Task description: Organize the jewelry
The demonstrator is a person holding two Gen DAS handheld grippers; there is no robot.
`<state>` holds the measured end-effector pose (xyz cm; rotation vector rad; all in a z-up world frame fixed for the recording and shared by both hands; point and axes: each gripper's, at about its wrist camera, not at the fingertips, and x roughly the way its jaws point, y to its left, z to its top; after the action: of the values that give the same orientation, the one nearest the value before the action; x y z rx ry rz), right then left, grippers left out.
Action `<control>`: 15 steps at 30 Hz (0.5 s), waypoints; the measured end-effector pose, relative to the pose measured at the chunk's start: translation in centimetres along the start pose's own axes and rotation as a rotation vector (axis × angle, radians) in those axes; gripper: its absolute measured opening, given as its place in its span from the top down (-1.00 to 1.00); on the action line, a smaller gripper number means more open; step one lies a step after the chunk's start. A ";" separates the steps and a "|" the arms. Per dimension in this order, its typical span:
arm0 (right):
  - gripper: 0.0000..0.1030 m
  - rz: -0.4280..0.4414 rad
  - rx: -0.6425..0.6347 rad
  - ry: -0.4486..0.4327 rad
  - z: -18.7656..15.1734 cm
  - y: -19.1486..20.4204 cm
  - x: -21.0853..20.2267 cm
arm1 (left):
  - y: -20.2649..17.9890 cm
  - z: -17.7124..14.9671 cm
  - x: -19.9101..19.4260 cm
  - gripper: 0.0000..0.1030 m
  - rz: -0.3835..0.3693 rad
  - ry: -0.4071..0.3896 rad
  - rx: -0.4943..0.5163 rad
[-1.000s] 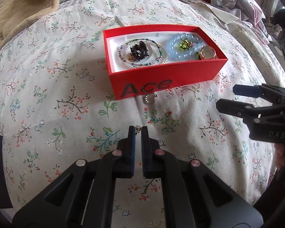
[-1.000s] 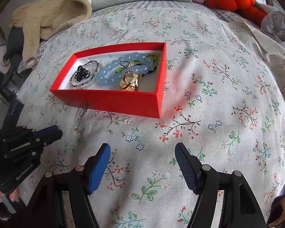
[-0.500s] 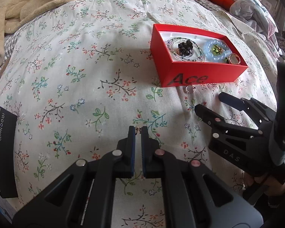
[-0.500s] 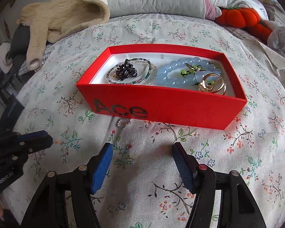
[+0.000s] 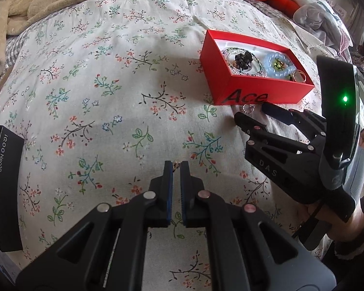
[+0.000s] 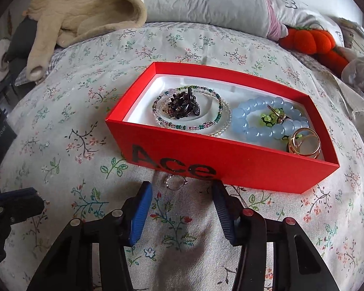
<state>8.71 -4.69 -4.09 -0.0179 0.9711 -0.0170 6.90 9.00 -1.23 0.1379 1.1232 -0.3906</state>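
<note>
Between the spread blue pads of the right claw [image 6: 182, 189], a small silver ring [image 6: 176, 183] lies on the flowered bedspread [image 6: 72, 126], just in front of the red box [image 6: 230, 162]; neither pad touches it. One tip sits close against the box's front wall, by the black lettering. Inside the box rest a beaded bracelet [image 6: 220, 111], a dark hair clip [image 6: 183, 105], a blue bead bracelet [image 6: 274, 131] and gold rings [image 6: 303, 143].

Well back on the bedspread, the left claw [image 5: 176, 167] is pressed nearly together on a tiny gold-coloured piece [image 5: 175, 164] at its tips; what it is I cannot tell. A black carton [image 5: 2, 189] lies at the left edge, and a beige blanket [image 6: 85, 14] and orange plush toy [image 6: 310, 38] lie beyond the box.
</note>
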 end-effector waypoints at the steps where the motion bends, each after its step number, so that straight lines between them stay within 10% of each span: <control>1: 0.06 -0.010 -0.004 0.001 0.0 0.1 0.0 | 0.0 0.0 0.0 0.87 0.000 0.001 0.001; 7: 0.68 -0.054 -0.003 0.006 0.1 -0.6 -0.1 | 0.1 0.0 0.4 0.87 0.014 0.007 -0.007; 15: 0.91 0.068 0.043 0.044 -0.2 -3.0 -0.9 | -0.1 0.4 0.7 0.87 0.025 0.013 -0.011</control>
<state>8.00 -7.71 -3.39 0.0548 1.0147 0.0241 7.46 8.61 -1.72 0.1442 1.1354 -0.3618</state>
